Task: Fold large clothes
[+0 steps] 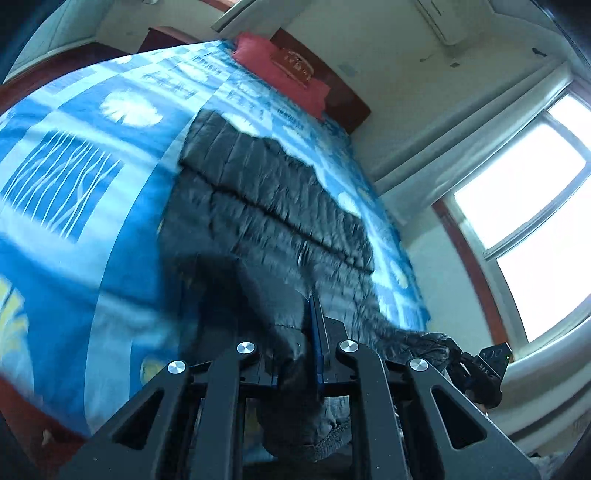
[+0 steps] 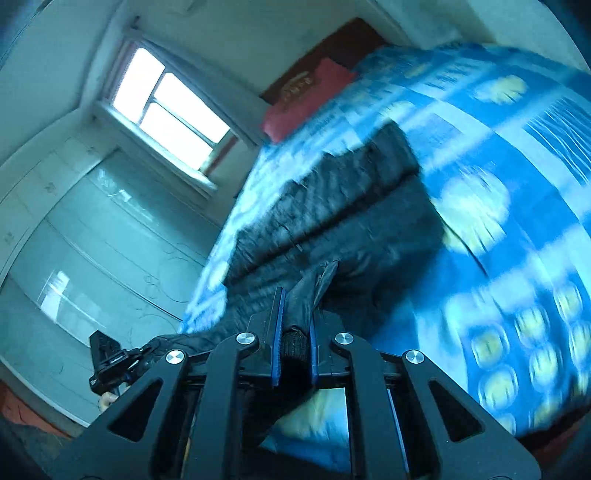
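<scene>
While the big dark grey puffy quilted jacket (image 1: pixel 266 192) lies spread across the bed with the blue and white patterned sheet (image 1: pixel 74 206), both black tongs grip its near edge. The left tongs (image 1: pixel 299 354) are pinched tight on a thick fold of the jacket, and the dark cloth bunches up between the blue pads (image 1: pixel 317 347) and hangs down below them. The right tongs (image 2: pixel 295 343) are also squeezed shut on the jacket (image 2: pixel 332 206), with a ribbed dark cuff (image 2: pixel 293 343) caught between their blue pads (image 2: pixel 277 332). In the left view, the right tongs (image 1: pixel 480 373) show low at the right side, touching the same edge of the jacket. In the right view, the left tongs (image 2: pixel 107 362) show low at the left side, with a bit of the person's finger (image 2: pixel 107 400) under them. A long seam runs across the middle of the jacket. Far up the bed a red pillow (image 1: pixel 280 74) leans at the dark brown wooden headboard (image 1: pixel 332 85). A bright window with a reddish frame (image 1: pixel 524 221) is beside the bed, and a white air conditioner (image 1: pixel 439 18) sits high on the wall. Pale glass wardrobe doors (image 2: pixel 92 240) stand next to the window in the right view. Both pictures are a bit blurry.
</scene>
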### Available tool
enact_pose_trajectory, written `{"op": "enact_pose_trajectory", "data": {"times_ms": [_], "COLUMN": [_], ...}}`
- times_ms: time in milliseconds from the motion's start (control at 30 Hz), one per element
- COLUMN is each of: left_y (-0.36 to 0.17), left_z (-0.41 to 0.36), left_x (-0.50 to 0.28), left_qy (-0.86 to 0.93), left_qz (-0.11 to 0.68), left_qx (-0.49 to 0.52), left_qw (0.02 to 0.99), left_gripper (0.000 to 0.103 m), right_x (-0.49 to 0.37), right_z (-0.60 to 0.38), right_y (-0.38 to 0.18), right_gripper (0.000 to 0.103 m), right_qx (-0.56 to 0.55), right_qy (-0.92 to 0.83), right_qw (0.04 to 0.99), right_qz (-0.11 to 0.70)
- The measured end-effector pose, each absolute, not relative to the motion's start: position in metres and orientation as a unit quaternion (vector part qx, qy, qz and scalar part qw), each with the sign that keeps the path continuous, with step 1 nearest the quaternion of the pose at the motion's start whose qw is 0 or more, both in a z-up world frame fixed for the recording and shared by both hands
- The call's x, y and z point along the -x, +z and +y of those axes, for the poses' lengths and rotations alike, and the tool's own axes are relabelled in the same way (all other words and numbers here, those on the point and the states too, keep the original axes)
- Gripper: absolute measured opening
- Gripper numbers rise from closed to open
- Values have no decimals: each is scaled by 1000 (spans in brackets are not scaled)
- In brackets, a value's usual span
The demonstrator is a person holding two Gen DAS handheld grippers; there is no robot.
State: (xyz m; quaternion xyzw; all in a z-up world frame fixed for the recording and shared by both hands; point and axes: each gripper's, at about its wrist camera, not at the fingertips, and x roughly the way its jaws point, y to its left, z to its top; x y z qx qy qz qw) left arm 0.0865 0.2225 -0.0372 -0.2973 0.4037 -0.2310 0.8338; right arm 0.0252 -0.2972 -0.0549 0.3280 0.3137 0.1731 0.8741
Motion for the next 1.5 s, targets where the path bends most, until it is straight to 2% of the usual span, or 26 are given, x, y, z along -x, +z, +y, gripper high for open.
{"op": "enact_pose_trajectory", "data": {"times_ms": [233, 433, 767, 967, 1067, 1167, 1233, 1267, 1300, 1333, 1367, 1433, 1500], "left_y": [-21, -35, -113, -147, -150, -146, -139, -135, -130, -126, -121, -109, -100], "left_z": [221, 226, 217, 207, 206, 210, 212, 213, 214, 213, 214, 216, 217], "left_x": [-172, -268, -404, -436, -437, -434, -432, -432, -431, -432, -430, -427, -423], "left_qy": [-232, -217, -158, -147, -155, -164, -167, -166, -168, -171, -175, -182, -189], "left_qz": [387, 405, 471, 491, 489, 487, 487, 486, 483, 481, 476, 463, 451], "left_qx": [302, 341, 345, 319, 309, 320, 328, 332, 336, 340, 344, 350, 356], "left_qw": [840, 820, 796, 797, 801, 796, 793, 792, 791, 790, 790, 793, 796], "left_gripper": [13, 13, 13, 13, 15, 17, 22, 23, 28, 37, 41, 53, 58], "right_x": [-134, -243, -384, -426, -426, -420, -416, -413, -410, -405, -400, -395, -390], "right_z": [-303, -312, -312, -311, -313, -314, -315, -317, -318, -319, -319, -317, -317], "right_y": [-24, -31, -108, -173, -181, -175, -168, -164, -160, -155, -148, -140, -135], "right_gripper": [11, 11, 12, 12, 12, 17, 20, 25, 49, 61, 67, 67, 67], "right_qx": [-324, -364, -376, -371, -379, -376, -373, -375, -380, -383, -378, -364, -356], "right_qy": [176, 162, 101, 68, 71, 77, 77, 79, 84, 89, 90, 91, 93], "right_qw": [883, 867, 846, 829, 828, 831, 833, 834, 833, 837, 842, 847, 851], "right_qz": [290, 299, 364, 414, 407, 403, 401, 397, 393, 381, 375, 375, 374]}}
